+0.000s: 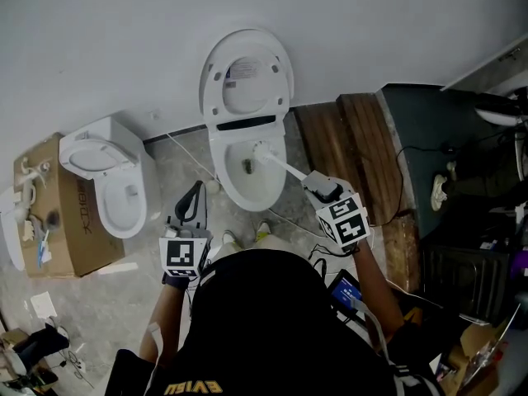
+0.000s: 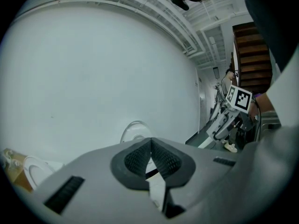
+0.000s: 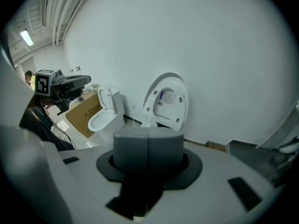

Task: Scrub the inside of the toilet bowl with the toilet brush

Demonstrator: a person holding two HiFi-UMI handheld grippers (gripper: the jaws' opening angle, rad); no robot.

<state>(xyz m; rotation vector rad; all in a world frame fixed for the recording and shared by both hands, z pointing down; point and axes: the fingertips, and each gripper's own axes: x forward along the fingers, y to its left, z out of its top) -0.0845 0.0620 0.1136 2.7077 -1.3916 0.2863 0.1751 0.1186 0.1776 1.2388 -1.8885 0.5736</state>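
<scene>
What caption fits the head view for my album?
Right gripper holds the toilet brush in the toilet bowl; left gripper hangs closed nearby.
</scene>
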